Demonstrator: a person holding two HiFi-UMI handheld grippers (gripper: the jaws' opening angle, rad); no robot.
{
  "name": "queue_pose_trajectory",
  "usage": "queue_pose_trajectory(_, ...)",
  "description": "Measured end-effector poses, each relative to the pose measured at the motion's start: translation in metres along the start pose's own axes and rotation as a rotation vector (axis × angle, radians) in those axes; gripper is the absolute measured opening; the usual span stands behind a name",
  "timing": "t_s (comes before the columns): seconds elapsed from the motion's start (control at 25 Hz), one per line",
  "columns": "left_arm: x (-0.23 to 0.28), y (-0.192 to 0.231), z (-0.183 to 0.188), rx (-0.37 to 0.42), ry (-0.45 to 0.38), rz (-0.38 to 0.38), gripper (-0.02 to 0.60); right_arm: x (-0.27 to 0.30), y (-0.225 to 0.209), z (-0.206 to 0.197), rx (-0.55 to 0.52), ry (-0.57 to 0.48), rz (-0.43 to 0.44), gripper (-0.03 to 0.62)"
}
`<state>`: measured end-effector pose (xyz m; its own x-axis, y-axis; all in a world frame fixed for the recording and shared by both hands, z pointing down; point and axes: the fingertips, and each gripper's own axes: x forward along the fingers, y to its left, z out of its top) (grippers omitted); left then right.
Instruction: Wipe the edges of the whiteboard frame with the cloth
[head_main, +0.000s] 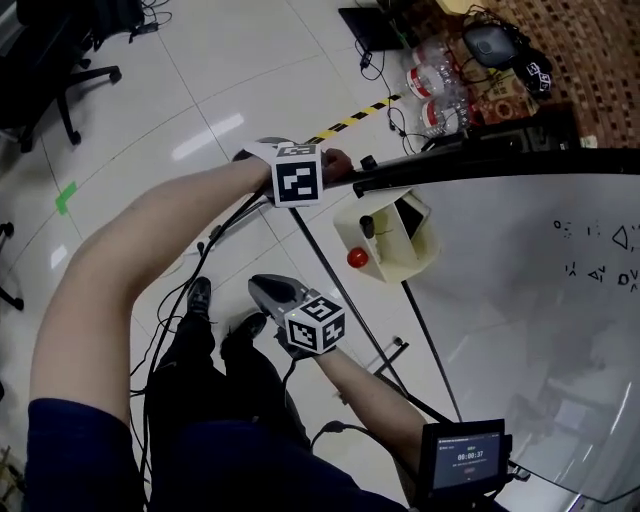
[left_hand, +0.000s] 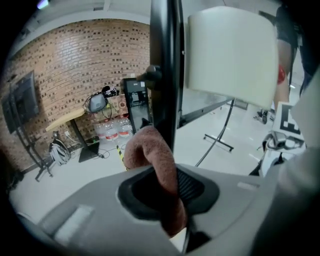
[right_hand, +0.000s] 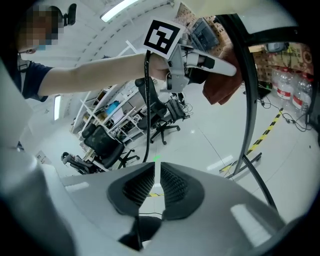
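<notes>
2 claws show, each a smooth grey shell with black ribbed pads and a cube of black-and-white square markers. The left claw (left_hand: 166, 186) is clamped on a reddish-brown terry cloth (left_hand: 149, 150), whose nubby fold bulges up between the pads and lies against the whiteboard frame (left_hand: 165, 60), a slim, smooth black bar. The right claw (right_hand: 154, 187) holds nothing; its pads stand almost together, with only a thin slit of floor showing between them. Only the head view shows the glossy whiteboard (head_main: 520, 290) itself, with faint marker scribbles too small to read, and a small screen (head_main: 465, 455) reading 00:00:37. A cream box (head_main: 395, 240) with rounded corners and a red knob (head_main: 357, 258) hangs just under the frame. The left gripper view alone shows a brick wall (left_hand: 75, 65) behind clear water bottles (left_hand: 112, 131) with red labels, print illegible. The right gripper view alone shows black office chairs (right_hand: 107, 142) and the cloth from the far side, against the curved frame.
</notes>
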<state>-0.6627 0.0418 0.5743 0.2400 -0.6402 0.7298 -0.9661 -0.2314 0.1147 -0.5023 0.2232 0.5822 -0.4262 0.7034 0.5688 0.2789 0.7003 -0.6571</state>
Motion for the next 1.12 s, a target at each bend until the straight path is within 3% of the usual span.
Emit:
queue_pose_trajectory(0.32,-0.020,0.010,0.037,0.053,-0.017,-0.013,0.071,-0.018,0.020,0.018,-0.026,0.001,-0.048,0.040)
queue_pose_trajectory(0.48,-0.031,0.014,0.037,0.094,0.038,-0.023,0.071,-0.020,0.032,0.036,-0.039,-0.036,-0.069,0.040)
queue_pose_trajectory(0.56,-0.037,0.004,0.036,0.018,0.042,-0.124,0.069,-0.023,0.036,0.047,-0.040,-0.063,-0.080,0.040)
queue_pose_trajectory(0.68,-0.051,-0.008,0.041,-0.222,-0.013,-0.297,0.069,-0.035,0.041,0.069,-0.012,-0.128,-0.100,0.040)
queue_pose_trajectory(0.76,-0.060,-0.003,0.042,-0.328,-0.045,-0.306,0.069,-0.045,0.045,0.080,0.011,-0.166,-0.112,0.040)
queue_pose_trajectory(0.8,-0.063,0.002,0.042,-0.339,-0.053,-0.277,0.069,-0.049,0.045,0.084,0.014,-0.176,-0.120,0.040)
queue_pose_trajectory(0.92,-0.070,0.018,0.047,-0.258,-0.033,-0.159,0.069,-0.058,0.044,0.091,0.003,-0.182,-0.148,0.040)
queue_pose_trajectory(1.12,-0.066,0.017,0.057,0.017,0.106,-0.023,0.069,-0.059,0.048,0.094,-0.008,-0.172,-0.164,0.040)
